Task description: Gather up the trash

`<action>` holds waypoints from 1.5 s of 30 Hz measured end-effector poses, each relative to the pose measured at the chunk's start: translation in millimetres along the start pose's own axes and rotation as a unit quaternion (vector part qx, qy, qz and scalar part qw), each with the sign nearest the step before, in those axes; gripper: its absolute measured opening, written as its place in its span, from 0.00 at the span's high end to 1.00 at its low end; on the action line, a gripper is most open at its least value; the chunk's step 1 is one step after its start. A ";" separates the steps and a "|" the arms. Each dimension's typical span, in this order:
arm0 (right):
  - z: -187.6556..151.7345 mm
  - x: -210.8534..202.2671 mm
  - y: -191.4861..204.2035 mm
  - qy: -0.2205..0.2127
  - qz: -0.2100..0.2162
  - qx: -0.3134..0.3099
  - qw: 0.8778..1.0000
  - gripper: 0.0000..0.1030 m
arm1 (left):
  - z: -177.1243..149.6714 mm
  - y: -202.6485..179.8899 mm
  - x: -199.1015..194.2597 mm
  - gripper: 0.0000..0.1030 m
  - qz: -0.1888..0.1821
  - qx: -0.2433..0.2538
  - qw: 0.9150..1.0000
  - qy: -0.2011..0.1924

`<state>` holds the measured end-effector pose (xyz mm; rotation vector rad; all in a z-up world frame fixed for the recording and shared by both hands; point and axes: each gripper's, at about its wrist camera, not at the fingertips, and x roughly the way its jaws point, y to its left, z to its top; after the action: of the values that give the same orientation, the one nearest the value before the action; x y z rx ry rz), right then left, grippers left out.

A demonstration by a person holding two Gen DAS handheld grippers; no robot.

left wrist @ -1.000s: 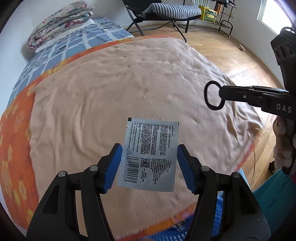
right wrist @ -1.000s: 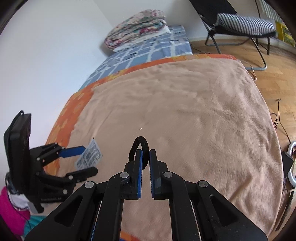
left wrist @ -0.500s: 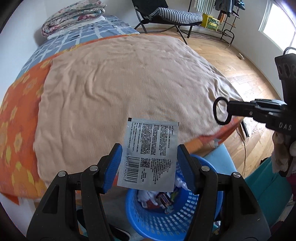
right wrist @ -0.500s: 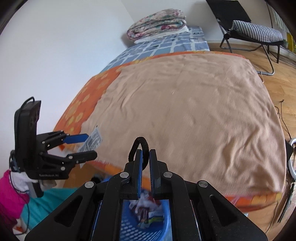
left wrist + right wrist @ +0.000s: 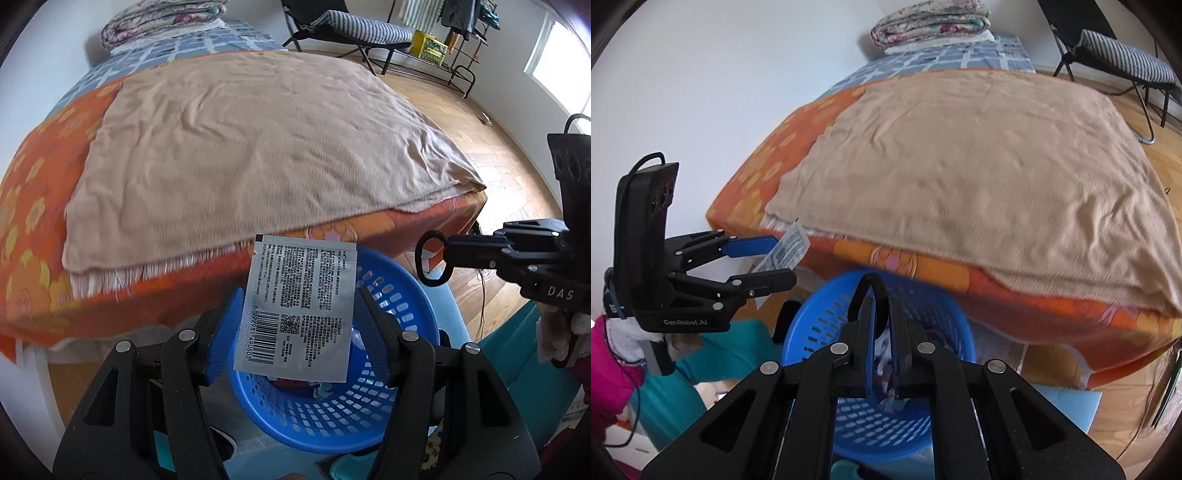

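Note:
My left gripper (image 5: 297, 314) is shut on a flat silver sachet (image 5: 299, 306) with black print and a barcode, held by its two side edges above the blue plastic basket (image 5: 391, 421). From the right wrist view the same sachet (image 5: 786, 251) sits edge-on between the left gripper's (image 5: 772, 258) blue pads. My right gripper (image 5: 881, 325) is shut on a black hair tie (image 5: 873, 288), whose loop sticks up past the fingertips over the basket (image 5: 827, 325). In the left wrist view that hair tie (image 5: 432, 258) hangs at the right, over the basket's far rim. Crumpled wrappers lie in the basket.
A bed with a tan blanket (image 5: 258, 140) over an orange flowered sheet (image 5: 26, 206) fills the space behind the basket. Folded quilts (image 5: 931, 18) lie at its far end. A black folding chair (image 5: 354, 29) stands on the wooden floor (image 5: 517, 192). Teal fabric (image 5: 713, 354) lies beside the basket.
Both grippers pulled back from over the bed, keeping hold of the sachet and the hair tie. The blue basket has come into view beneath them.

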<state>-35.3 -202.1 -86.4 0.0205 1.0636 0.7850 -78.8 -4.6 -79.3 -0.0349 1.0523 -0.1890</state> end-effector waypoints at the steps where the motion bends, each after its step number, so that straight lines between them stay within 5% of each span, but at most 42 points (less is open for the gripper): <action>1: -3.2 2.9 0.8 0.005 0.000 -0.001 1.000 0.94 | -2.8 0.5 0.9 0.39 0.000 -0.003 1.000 0.001; 23: -30.4 26.5 15.7 0.052 -0.021 -0.016 0.998 0.94 | -31.7 -9.4 16.9 0.39 -0.016 -0.002 0.999 0.032; 26: -31.4 28.8 15.4 0.057 -0.027 -0.015 0.998 0.86 | -32.2 -8.9 18.1 0.39 -0.014 -0.003 0.999 0.035; 28: -31.8 27.7 15.5 0.054 -0.029 -0.015 0.998 0.68 | -32.7 -8.0 18.3 0.39 -0.016 -0.006 0.999 0.035; 30: -31.5 25.4 16.2 0.047 -0.031 -0.017 0.998 0.61 | -33.2 -7.1 18.9 0.38 -0.018 -0.008 0.999 0.038; 45: -26.9 21.4 14.1 0.035 -0.054 -0.016 0.998 0.54 | -25.9 -0.7 12.8 0.38 -0.011 -0.025 0.999 0.032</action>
<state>-59.2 -188.6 -111.5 -0.0912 1.1086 0.7099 -95.1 -5.8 -103.1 -0.0858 1.1199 -0.1847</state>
